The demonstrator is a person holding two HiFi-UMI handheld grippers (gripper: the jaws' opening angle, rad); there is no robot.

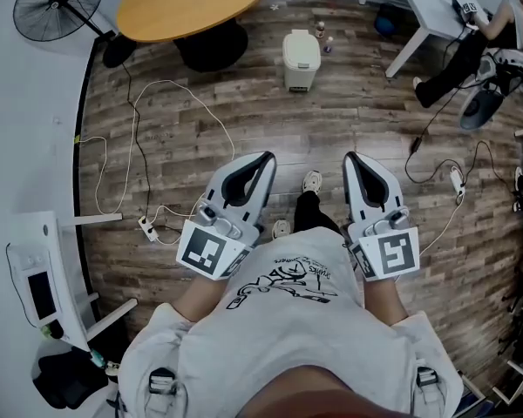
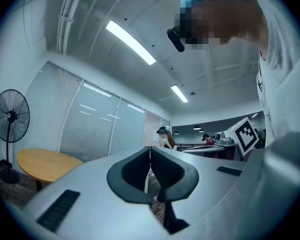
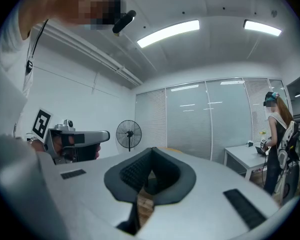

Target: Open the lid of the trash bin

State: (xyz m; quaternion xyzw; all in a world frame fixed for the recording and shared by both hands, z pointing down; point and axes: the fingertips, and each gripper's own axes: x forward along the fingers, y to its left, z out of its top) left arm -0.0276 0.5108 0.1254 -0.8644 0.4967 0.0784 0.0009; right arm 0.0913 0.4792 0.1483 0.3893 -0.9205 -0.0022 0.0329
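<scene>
Head view: cream plastic pedal trash bin [image 1: 301, 59] stood on the dark wood-plank floor [image 1: 349, 116], lid down, well ahead of the person and well apart from both grippers. It sat just beside the dark base of the round orange-topped wooden table [image 1: 192, 3], with a couple of small bottles [image 1: 324, 40] close behind it.

Left gripper [image 1: 263, 159] and right gripper [image 1: 353, 158] were held side by side in front of the person's chest, both pointing towards the bin. Left gripper view – jaws pressed together at the tips, nothing between them. Right gripper view – same, jaws closed and empty.

Black pedestal fan [image 1: 59, 3] stood at the far left by the white wall. A white cable [image 1: 157, 116] looped over the floor to a white power strip [image 1: 146, 226]. White desk [image 1: 436, 7] at top right, another person [image 1: 458, 59] beside it.
</scene>
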